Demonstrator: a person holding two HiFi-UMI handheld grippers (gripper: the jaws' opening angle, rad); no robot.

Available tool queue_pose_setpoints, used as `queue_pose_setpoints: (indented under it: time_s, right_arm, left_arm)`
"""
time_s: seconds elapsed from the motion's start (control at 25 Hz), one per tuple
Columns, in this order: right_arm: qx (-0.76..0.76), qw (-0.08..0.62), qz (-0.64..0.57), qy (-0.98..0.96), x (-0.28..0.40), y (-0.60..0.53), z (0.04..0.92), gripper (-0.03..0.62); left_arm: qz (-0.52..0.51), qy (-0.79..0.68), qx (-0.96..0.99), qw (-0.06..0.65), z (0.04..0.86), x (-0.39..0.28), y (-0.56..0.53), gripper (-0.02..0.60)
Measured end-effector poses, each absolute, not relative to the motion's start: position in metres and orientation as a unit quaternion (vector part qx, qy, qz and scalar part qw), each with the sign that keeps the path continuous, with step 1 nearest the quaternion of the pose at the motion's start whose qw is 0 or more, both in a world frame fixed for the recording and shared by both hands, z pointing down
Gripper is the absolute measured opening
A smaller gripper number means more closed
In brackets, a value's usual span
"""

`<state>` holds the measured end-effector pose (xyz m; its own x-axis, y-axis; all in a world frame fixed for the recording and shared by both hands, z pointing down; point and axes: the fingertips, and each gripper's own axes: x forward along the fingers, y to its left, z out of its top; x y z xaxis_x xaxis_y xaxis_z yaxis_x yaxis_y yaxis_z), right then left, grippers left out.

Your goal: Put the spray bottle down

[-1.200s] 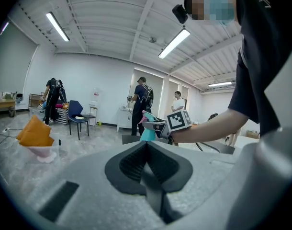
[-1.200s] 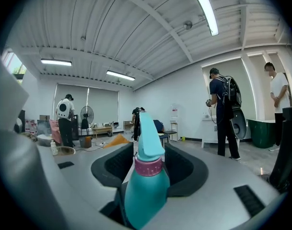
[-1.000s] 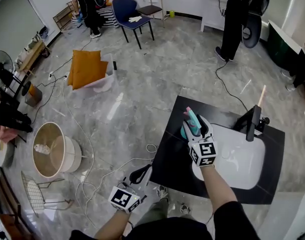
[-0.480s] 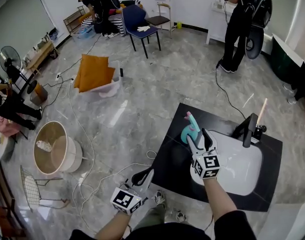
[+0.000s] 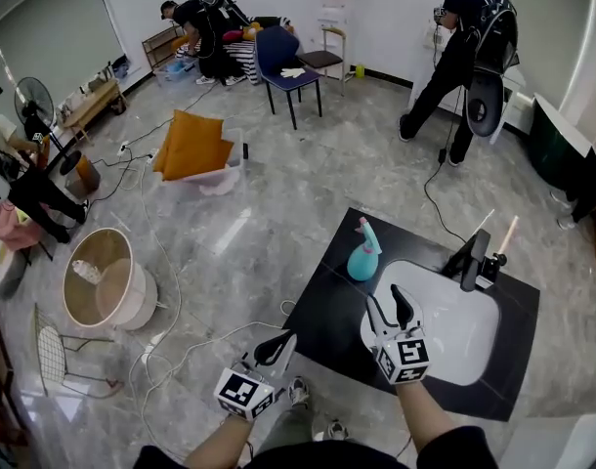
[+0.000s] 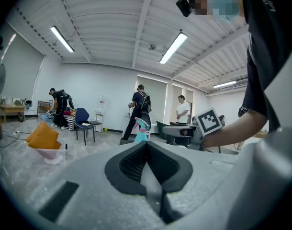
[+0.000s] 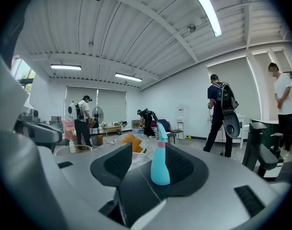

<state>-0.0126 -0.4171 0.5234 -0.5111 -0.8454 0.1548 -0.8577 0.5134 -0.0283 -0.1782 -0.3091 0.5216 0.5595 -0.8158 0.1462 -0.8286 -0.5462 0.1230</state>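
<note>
Both tongs are empty: right gripper point(image 5: 389, 301), jaws apart but just narrowing, sits clear of the standing spray bottle point(image 5: 363, 253); left gripper point(image 5: 281, 343) closed.

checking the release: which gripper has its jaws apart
The right gripper, over the sink: jaws apart though just closing somewhat, nothing between them, spray bottle standing free ahead. The left gripper has its jaws together.

An orange cushion point(image 5: 192, 147) lies far left on the floor, with a blue chair point(image 5: 283, 57) beyond it. A white sink point(image 5: 454, 325) sits near right.
</note>
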Motion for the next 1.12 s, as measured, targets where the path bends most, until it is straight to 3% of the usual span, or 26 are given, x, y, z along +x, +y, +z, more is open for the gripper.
queue_pose_setpoints:
  time_s: [0.56,1.12]
  right_arm:
    - [0.471,0.045,0.052,-0.880,0.017,-0.321,0.504,0.005]
    - [0.440,0.042,0.077,-0.894,0.038,-0.242,0.501,0.002]
  left_arm:
    - [0.018,-0.483,0.872,0.074,0.509,-0.138,-0.246,0.011]
    - [0.029,-0.503,0.861,0.069,0.509,-0.111,-0.172,0.011]
